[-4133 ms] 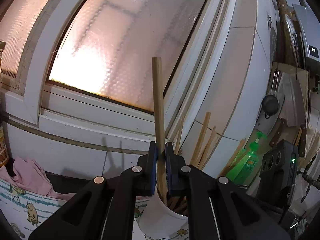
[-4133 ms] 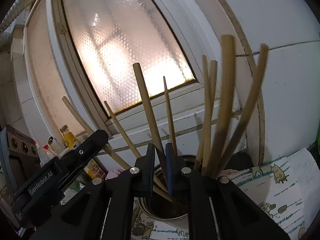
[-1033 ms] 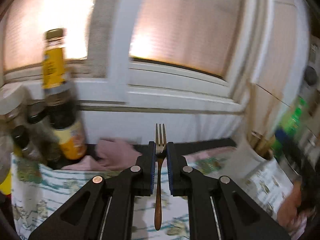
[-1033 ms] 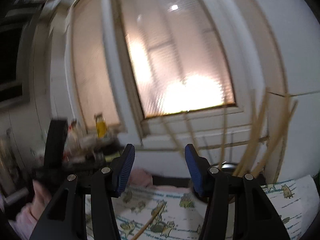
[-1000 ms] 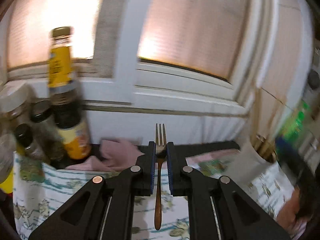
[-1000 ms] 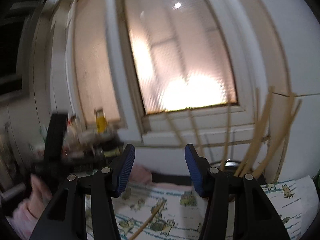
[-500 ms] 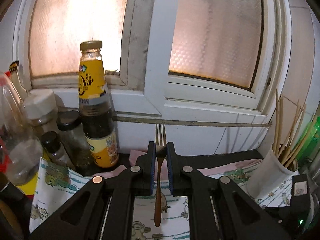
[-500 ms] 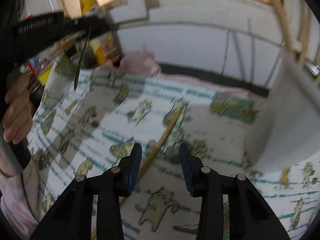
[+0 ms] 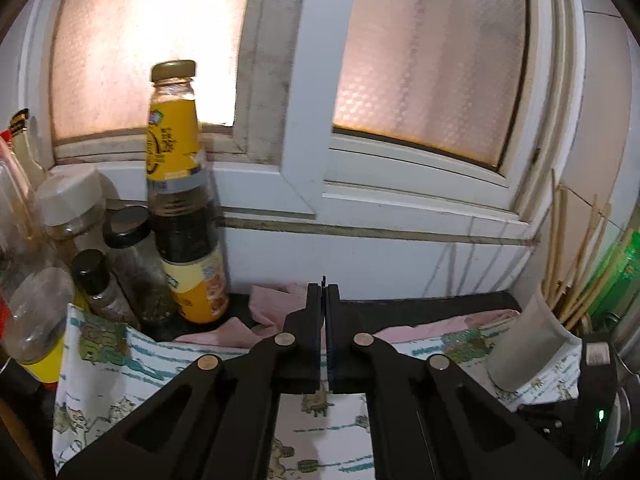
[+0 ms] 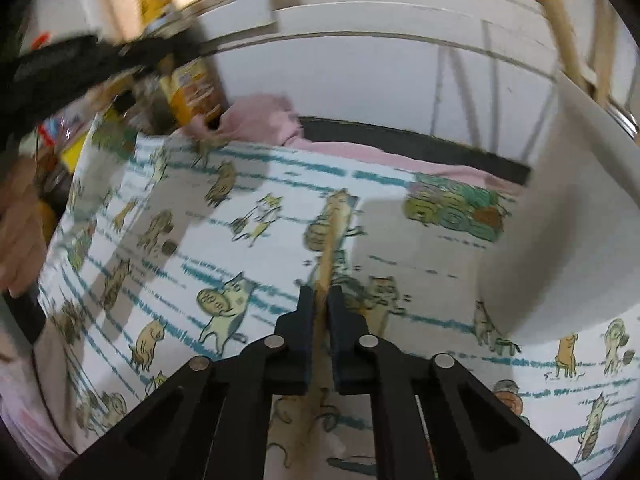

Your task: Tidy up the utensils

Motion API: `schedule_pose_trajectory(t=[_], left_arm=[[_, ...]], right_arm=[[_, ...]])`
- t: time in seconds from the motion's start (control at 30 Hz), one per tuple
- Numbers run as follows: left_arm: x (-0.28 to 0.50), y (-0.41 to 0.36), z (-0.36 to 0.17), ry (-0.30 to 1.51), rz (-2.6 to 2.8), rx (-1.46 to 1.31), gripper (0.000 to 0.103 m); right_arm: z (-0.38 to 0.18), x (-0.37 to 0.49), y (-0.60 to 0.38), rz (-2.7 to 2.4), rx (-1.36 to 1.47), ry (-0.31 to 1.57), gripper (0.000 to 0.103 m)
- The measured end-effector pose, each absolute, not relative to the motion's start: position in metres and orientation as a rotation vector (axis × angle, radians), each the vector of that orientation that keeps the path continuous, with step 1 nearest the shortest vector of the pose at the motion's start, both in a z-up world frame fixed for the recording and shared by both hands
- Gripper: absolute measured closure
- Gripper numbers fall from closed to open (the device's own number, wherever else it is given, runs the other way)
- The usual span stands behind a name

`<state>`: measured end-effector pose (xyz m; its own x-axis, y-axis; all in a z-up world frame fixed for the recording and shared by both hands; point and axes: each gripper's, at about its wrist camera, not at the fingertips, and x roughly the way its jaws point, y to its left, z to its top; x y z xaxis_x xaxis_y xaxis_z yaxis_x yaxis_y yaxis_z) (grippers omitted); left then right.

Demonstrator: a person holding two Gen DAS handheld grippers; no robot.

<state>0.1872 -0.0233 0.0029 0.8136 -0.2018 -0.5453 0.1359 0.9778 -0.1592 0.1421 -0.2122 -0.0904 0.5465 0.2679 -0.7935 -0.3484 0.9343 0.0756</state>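
My left gripper (image 9: 324,294) is shut on a fork (image 9: 323,281); only a thin dark edge of it shows between the pads, held above the cat-print cloth (image 9: 112,364). My right gripper (image 10: 321,294) is shut on a wooden chopstick (image 10: 333,228) that lies on the cloth (image 10: 256,248) and points away from me. A white utensil cup (image 9: 528,348) with several chopsticks stands at the right; its wall (image 10: 568,208) fills the right of the right wrist view.
Sauce and spice bottles (image 9: 176,200) crowd the left under the window (image 9: 420,80). A pink rag (image 9: 272,308) lies behind the cloth. A green bottle (image 9: 616,272) stands far right. The left gripper and hand (image 10: 24,216) appear at the left of the right wrist view.
The fork in my left gripper has turned edge-on, so its tines no longer show. My right gripper has dropped to the cloth and closed on the chopstick.
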Motion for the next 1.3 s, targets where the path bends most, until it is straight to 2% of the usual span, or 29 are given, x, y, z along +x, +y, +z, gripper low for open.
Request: schedule_pose_trajectory(t=[0.13,0.23,0.43,0.63,1.07,1.3], left_arm=[[0.188,-0.023,0.003,0.614,-0.223,-0.143,0.102],[0.188,-0.021,0.004,0.614,-0.249,-0.167,0.102],[0.178,-0.019,0.014,0.564,-0.324,-0.189,0.102],[0.172,-0.026,0.018,0.524,-0.306,-0.156,0.102],[0.158,-0.035,0.026,0.488,-0.624,-0.260,0.102],[0.148,-0.058,0.025,0.470,-0.803,-0.250,0.102]], right_arm=[[-0.084,0.144,-0.222,0.382,-0.035,0.913,0.096],[-0.070,0.135,-0.225,0.401,-0.012,0.818,0.096],[-0.023,0.099,-0.247,0.427,0.098,0.433,0.096],[0.003,0.074,-0.277,0.334,0.142,0.207,0.096],[0.028,0.040,-0.321,0.398,0.279,-0.001,0.096],[0.039,0.017,-0.381,0.317,0.457,-0.198,0.096]])
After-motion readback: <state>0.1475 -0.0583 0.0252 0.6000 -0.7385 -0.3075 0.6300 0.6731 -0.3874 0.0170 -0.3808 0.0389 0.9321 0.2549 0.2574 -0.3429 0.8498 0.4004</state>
